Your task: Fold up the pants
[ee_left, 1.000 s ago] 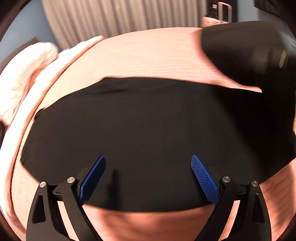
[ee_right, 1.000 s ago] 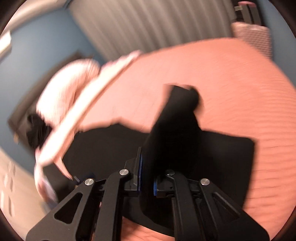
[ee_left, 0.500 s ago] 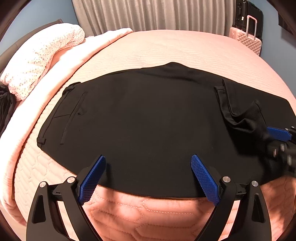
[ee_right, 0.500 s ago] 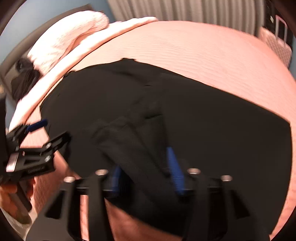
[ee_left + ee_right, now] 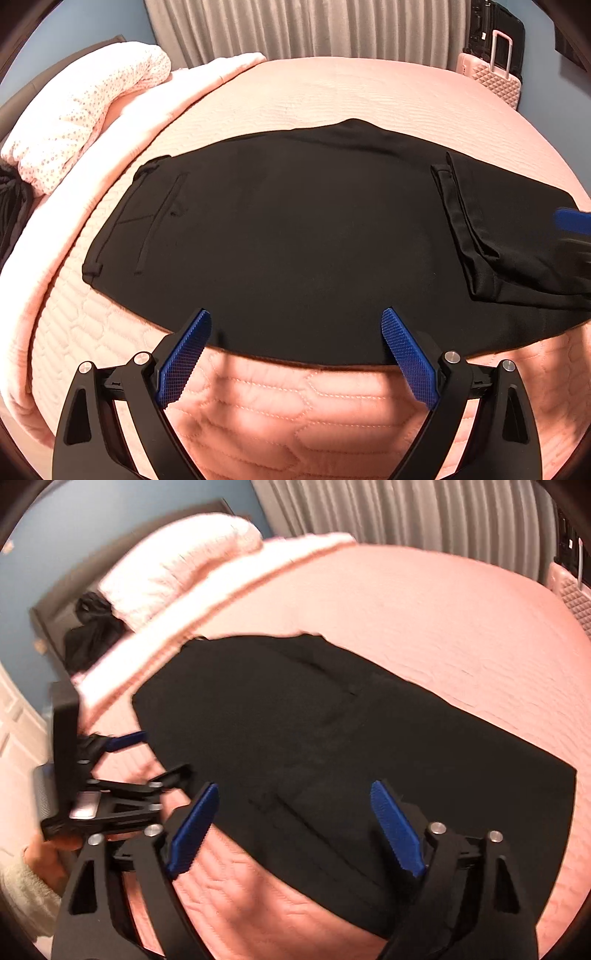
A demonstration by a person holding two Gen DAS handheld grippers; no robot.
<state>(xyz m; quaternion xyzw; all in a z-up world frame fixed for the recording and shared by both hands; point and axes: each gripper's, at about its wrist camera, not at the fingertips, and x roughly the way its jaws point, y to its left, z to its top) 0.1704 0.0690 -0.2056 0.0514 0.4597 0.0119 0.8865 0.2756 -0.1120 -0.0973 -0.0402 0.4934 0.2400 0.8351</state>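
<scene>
**Black pants lie on the pink bed, both grippers empty**

Left wrist view: The black pants [image 5: 295, 236] lie spread across the pink quilted bedspread [image 5: 332, 88], folded lengthwise, with the waistband and a pocket seam toward the left end of the garment. At the right end of the pants the leg hems are turned back over the fabric in a loose, creased flap. The left gripper [image 5: 295, 354] hangs over the near edge of the pants, its jaws spread wide, blue ribbed pads to either side and nothing between them. A blurred blue pad of the right gripper [image 5: 572, 221] shows at the frame's edge, over the folded-back flap. Beyond the waistband end of the pants lie a white dotted pillow [image 5: 85, 110] and a pale blanket. Far behind the pants, a pink suitcase [image 5: 491, 74] stands by the grey curtain [image 5: 314, 26].

Right wrist view: The picture is motion-blurred. The right gripper [image 5: 291, 827] is above the near part of the pants [image 5: 332, 738]; its jaws have just been opening and now stand apart, with cloth beneath them but nothing pinched. Left of the pants, the left gripper [image 5: 147, 753] is seen from the side, held by a hand [image 5: 48, 853] in a cream sleeve.
</scene>
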